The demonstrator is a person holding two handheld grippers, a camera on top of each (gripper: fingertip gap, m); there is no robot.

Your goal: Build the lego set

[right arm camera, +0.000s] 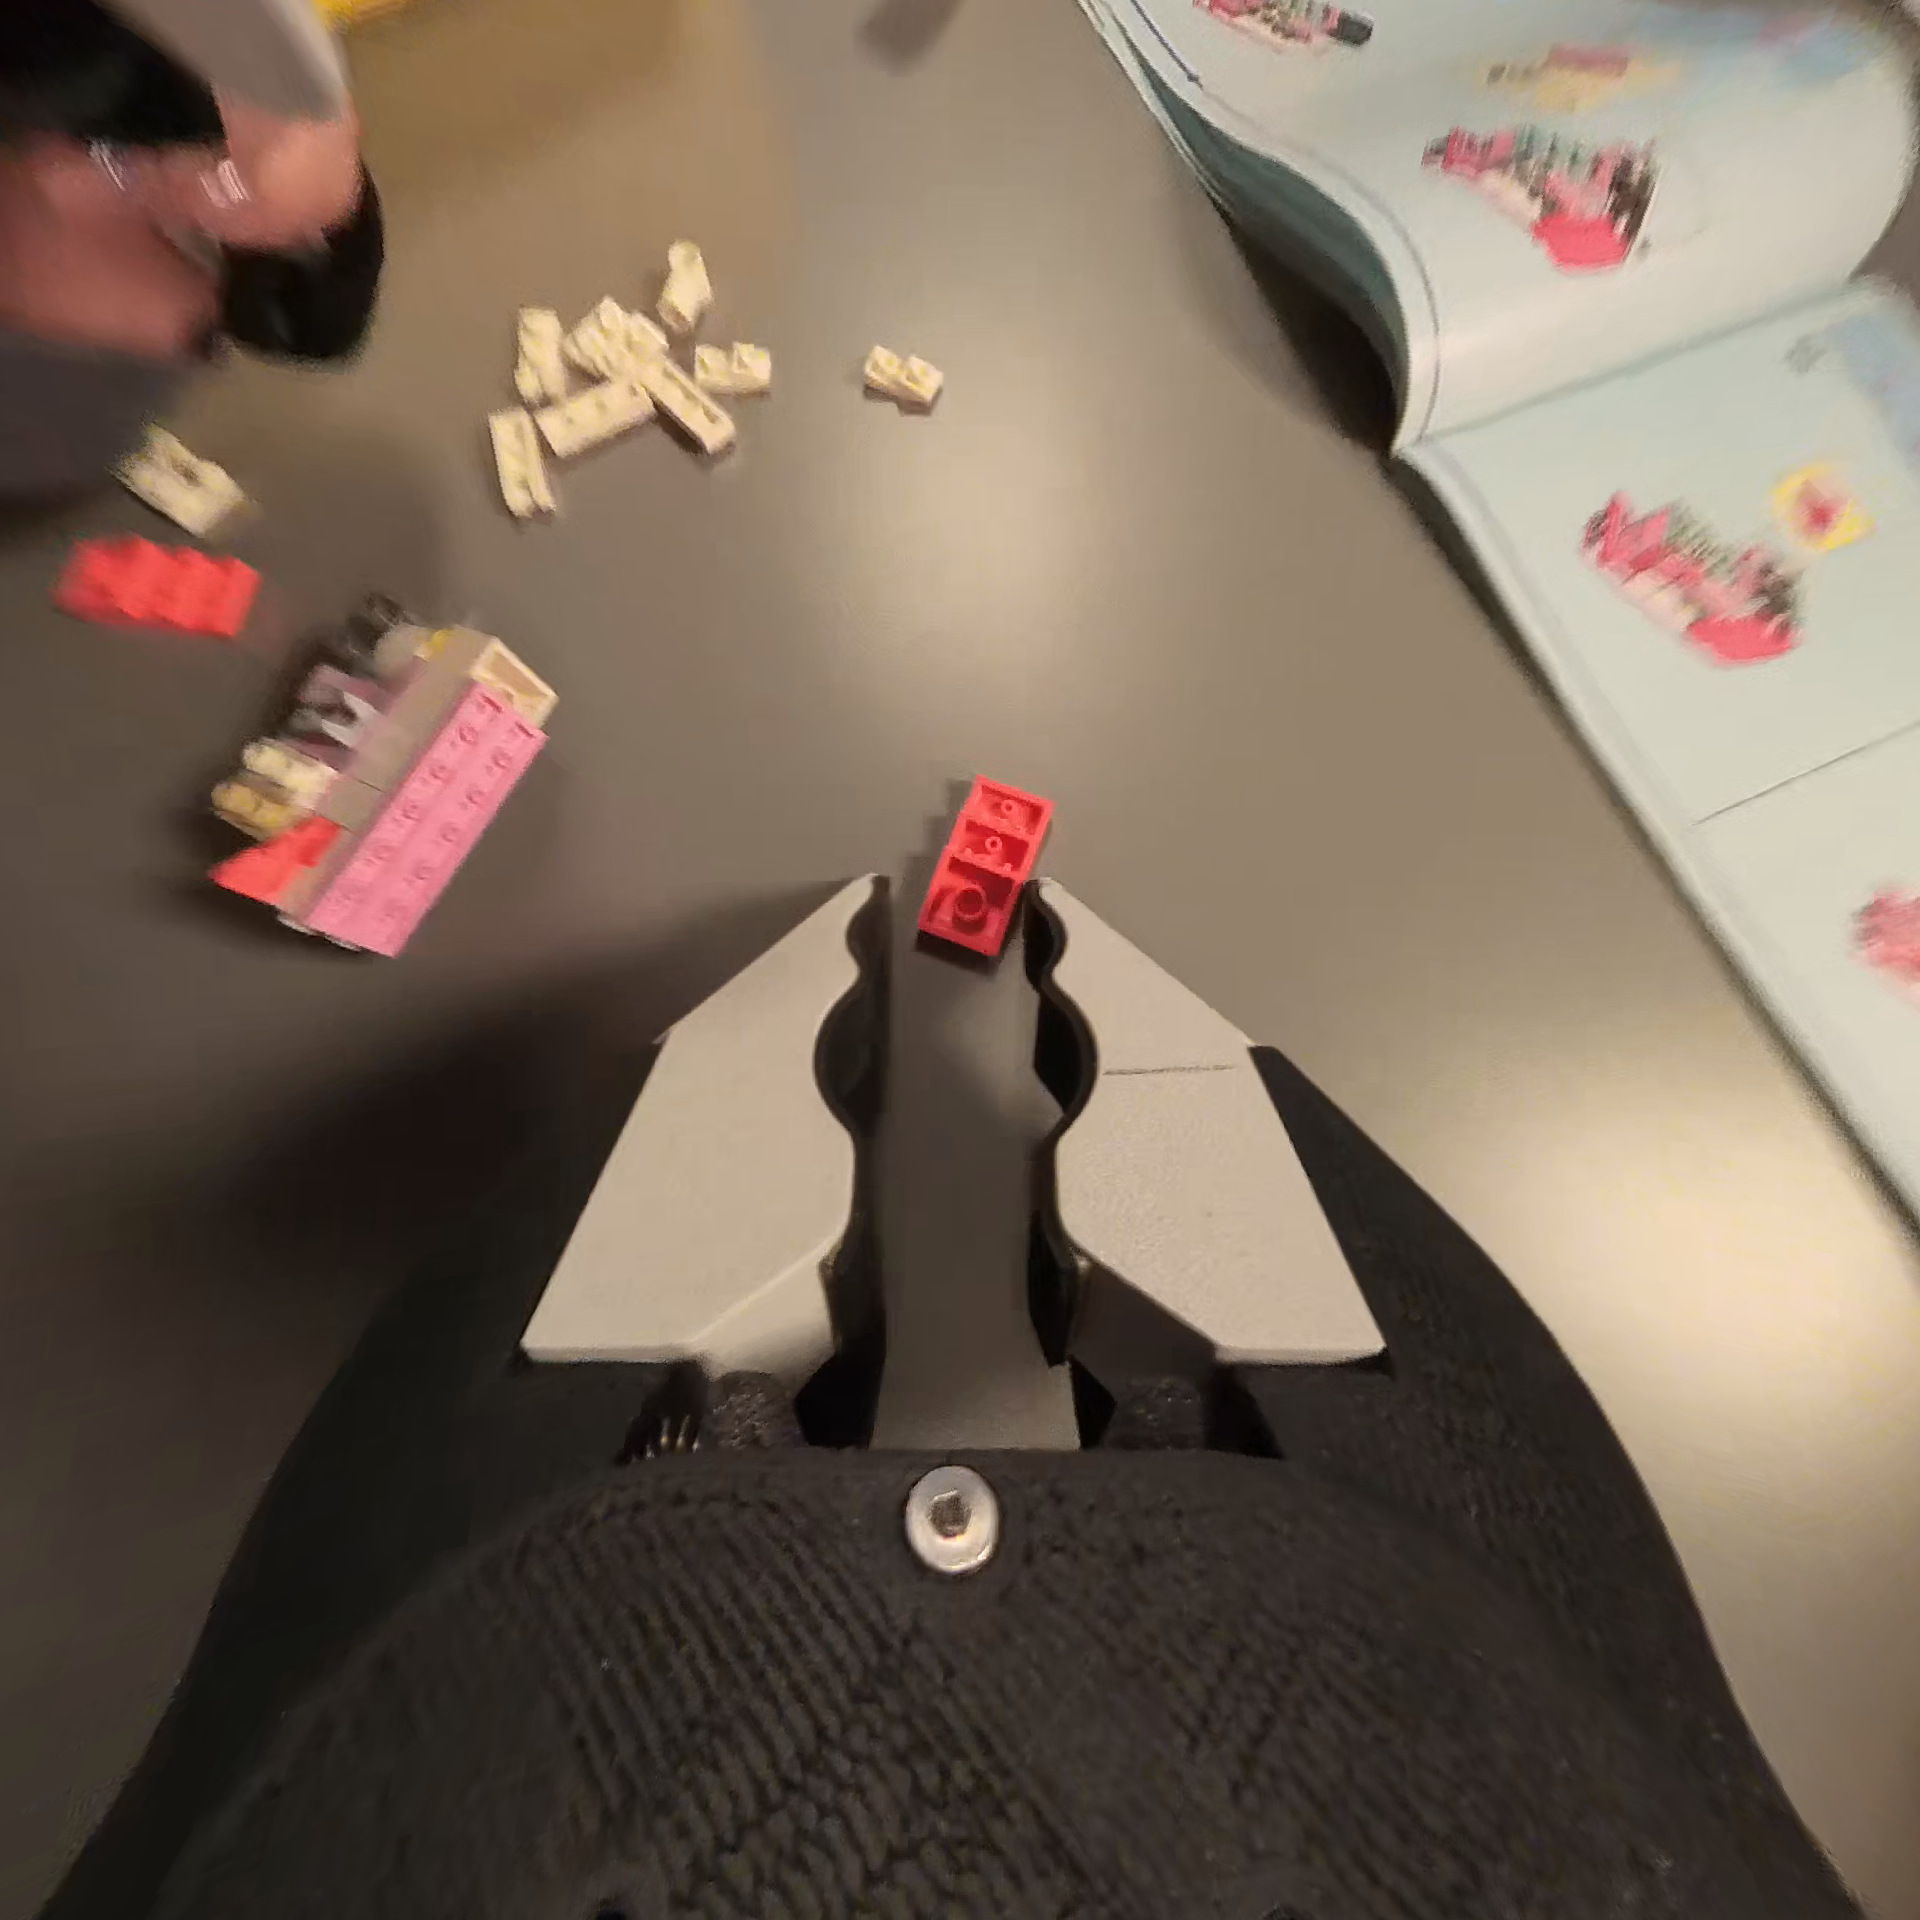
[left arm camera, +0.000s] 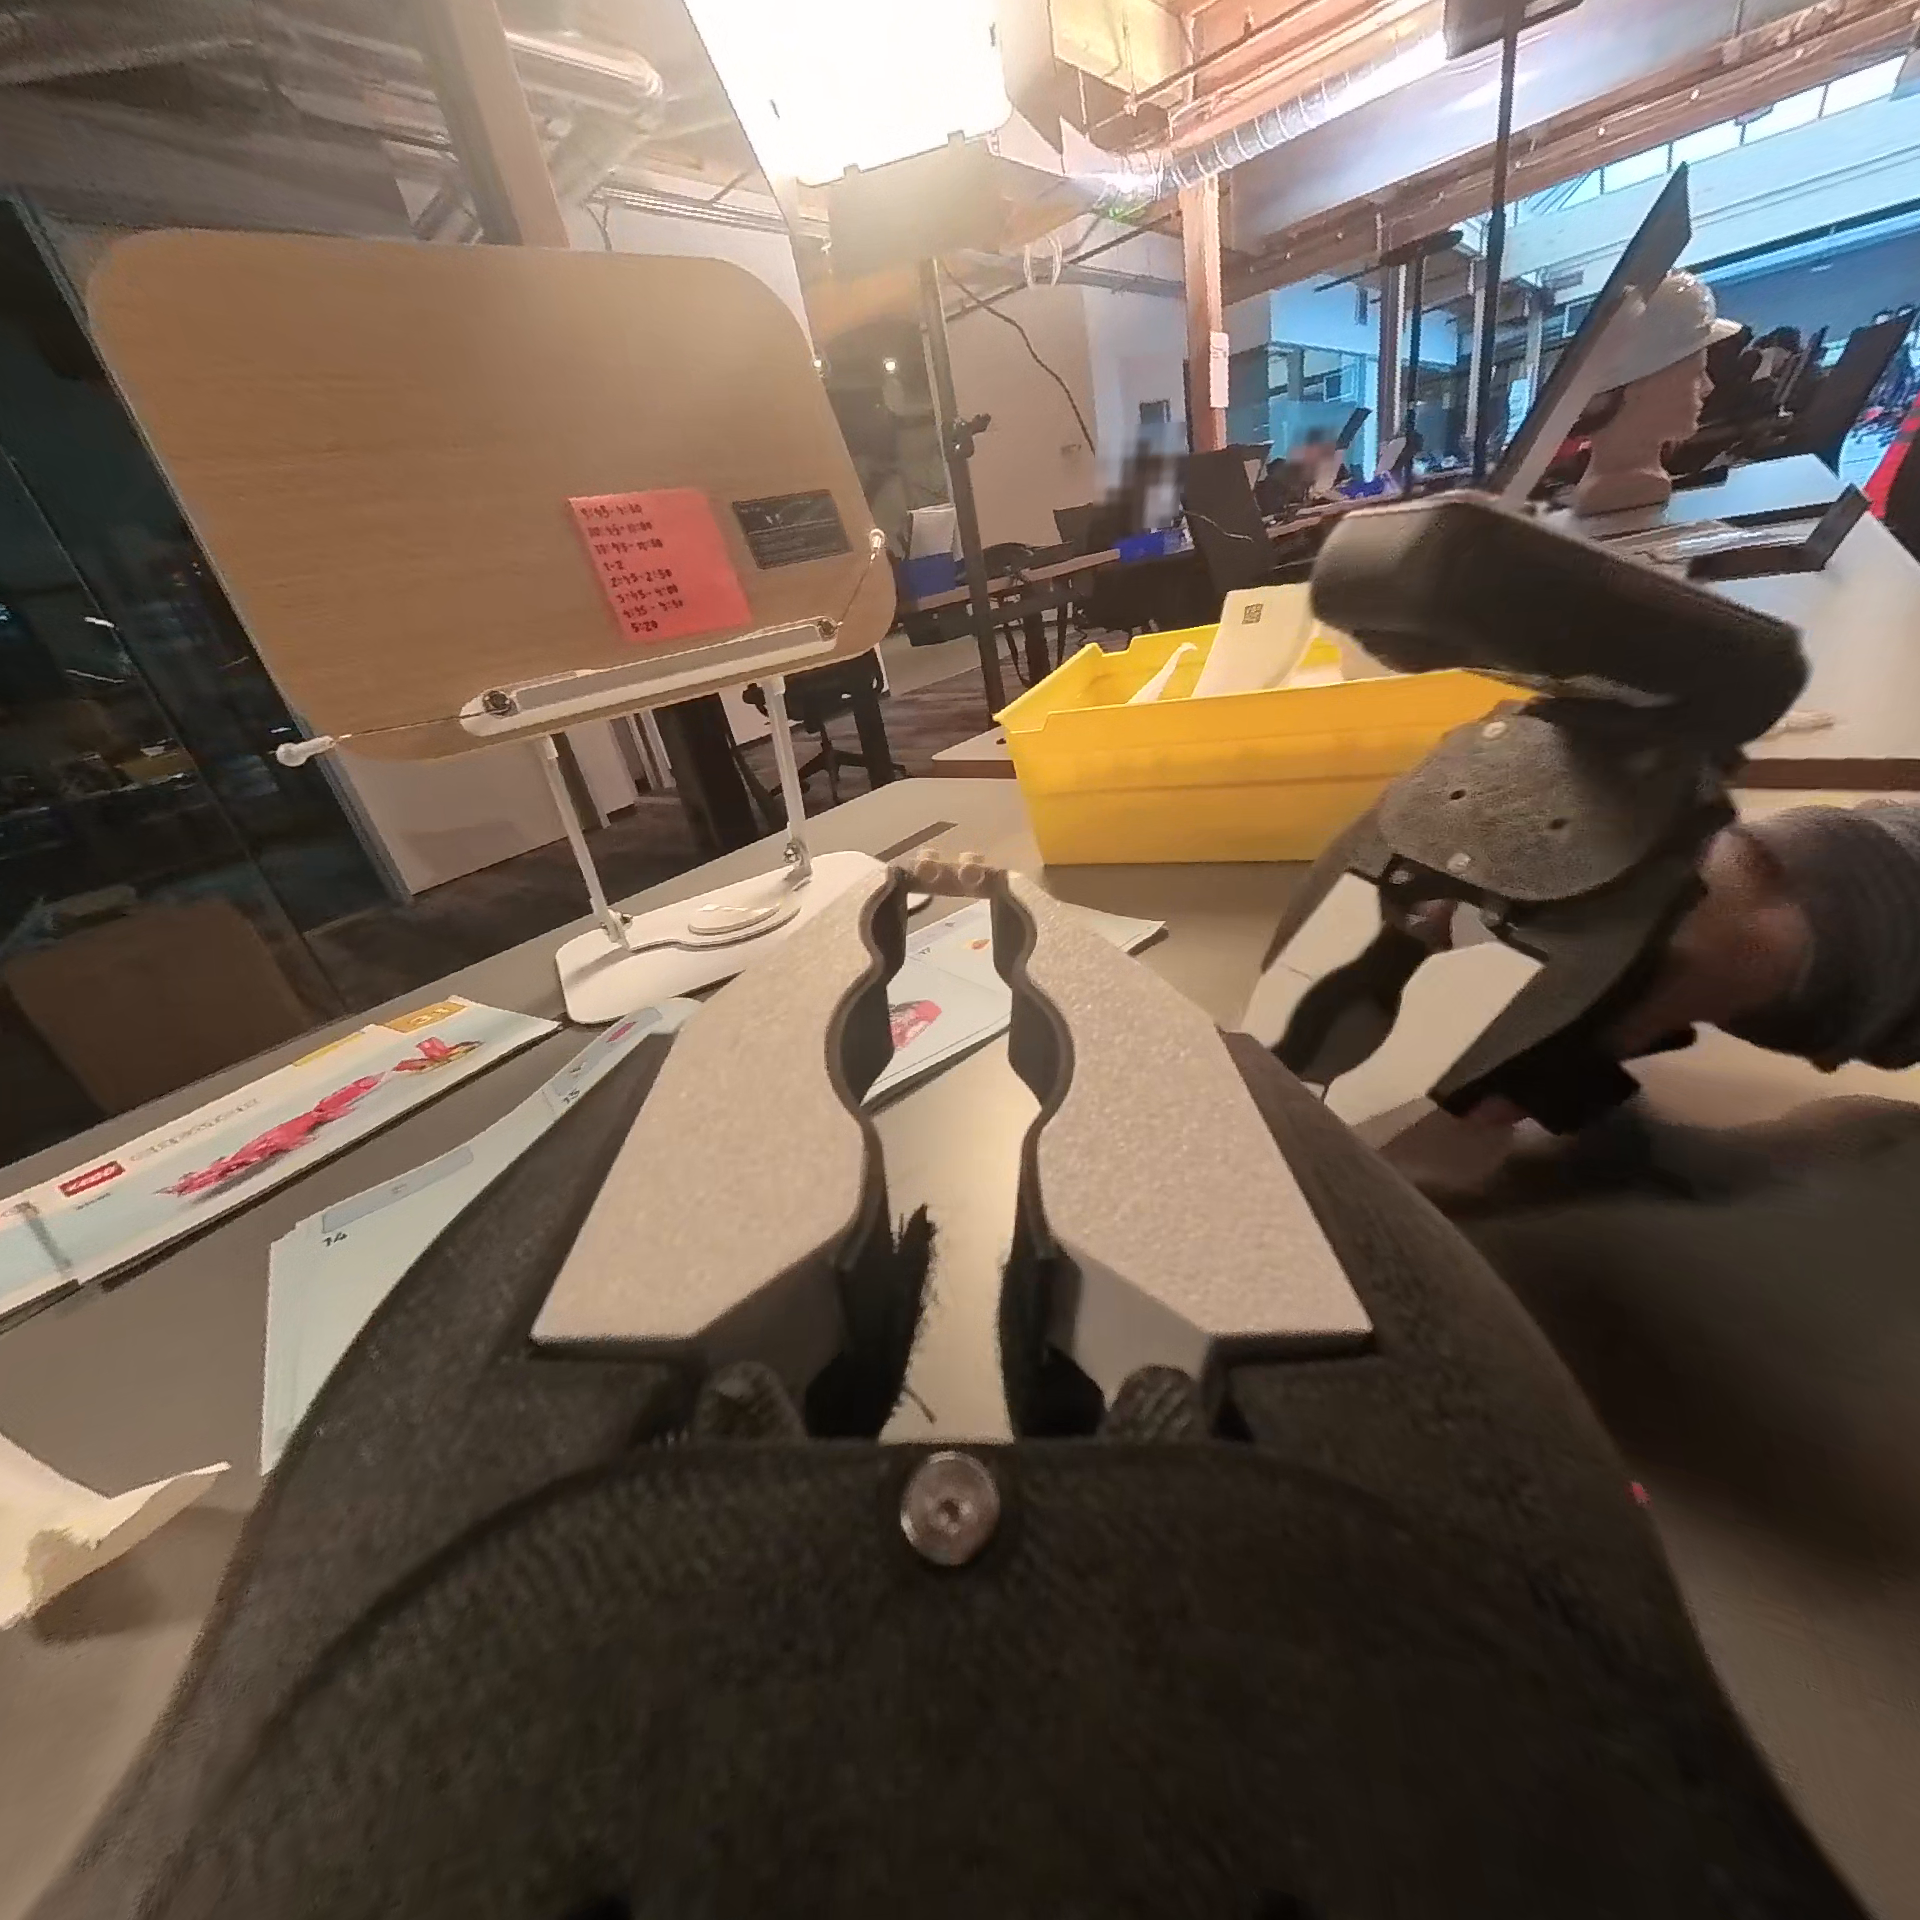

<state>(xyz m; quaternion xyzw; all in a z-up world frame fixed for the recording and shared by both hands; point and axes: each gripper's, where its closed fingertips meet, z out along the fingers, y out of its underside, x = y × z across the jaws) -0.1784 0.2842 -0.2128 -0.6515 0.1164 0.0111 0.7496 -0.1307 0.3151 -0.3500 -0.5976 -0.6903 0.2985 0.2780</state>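
Note:
My left gripper (left arm camera: 948, 885) is raised above the grey table (left arm camera: 1195, 914) and shut on a small beige studded brick (left arm camera: 951, 871), pinched at its fingertips. My right gripper (right arm camera: 954, 885) points down at the table (right arm camera: 1143, 623) and is open. A red stepped brick (right arm camera: 985, 873) lies underside up between its fingertips, against the right fingertip (right arm camera: 1049, 896) and apart from the left one. The right gripper also shows in the left wrist view (left arm camera: 1351, 997), held by a hand. The left gripper's hand shows blurred in the right wrist view (right arm camera: 156, 208).
A pile of cream bricks (right arm camera: 623, 374), a pink and grey brick assembly (right arm camera: 405, 800) and another red brick (right arm camera: 156, 587) lie to the left. Open instruction booklets (right arm camera: 1662, 468) lie to the right. A wooden book stand (left arm camera: 468, 468) and a yellow bin (left arm camera: 1247, 769) stand behind.

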